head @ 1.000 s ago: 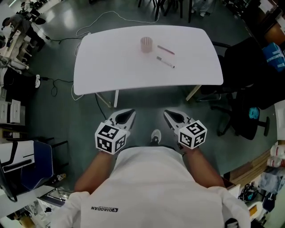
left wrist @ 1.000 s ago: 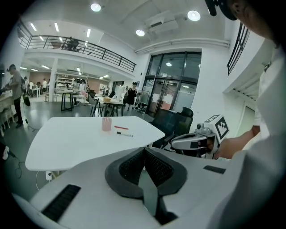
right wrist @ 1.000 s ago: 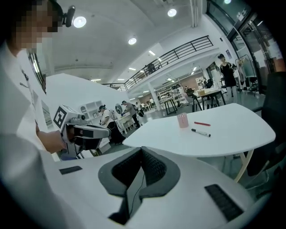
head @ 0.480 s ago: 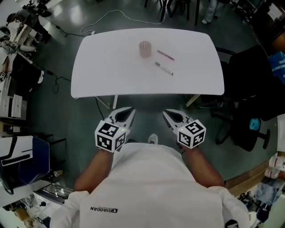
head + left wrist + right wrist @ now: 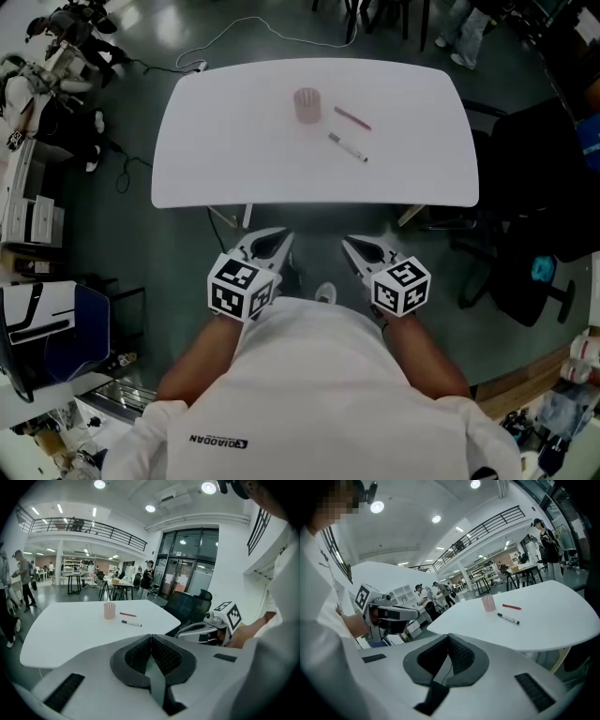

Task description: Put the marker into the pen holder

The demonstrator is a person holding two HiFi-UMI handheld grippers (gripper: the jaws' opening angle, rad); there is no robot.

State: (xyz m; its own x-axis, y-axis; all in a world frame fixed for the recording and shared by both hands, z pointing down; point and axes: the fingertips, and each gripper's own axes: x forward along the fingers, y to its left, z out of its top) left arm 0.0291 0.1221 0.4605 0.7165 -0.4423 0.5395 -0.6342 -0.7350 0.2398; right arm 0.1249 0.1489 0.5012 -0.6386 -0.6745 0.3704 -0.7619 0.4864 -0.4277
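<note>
Barely anything has shifted: left gripper and right gripper stay at the waist, short of the table, both clenched on nothing. Marker lies well ahead, near the holder's right, slanting far-left to near-right; the right gripper is nearer.

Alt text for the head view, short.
Seen from above, a person holds the left gripper and right gripper, both shut, short of a white table bearing a pink pen holder, a red pen and a marker.
</note>
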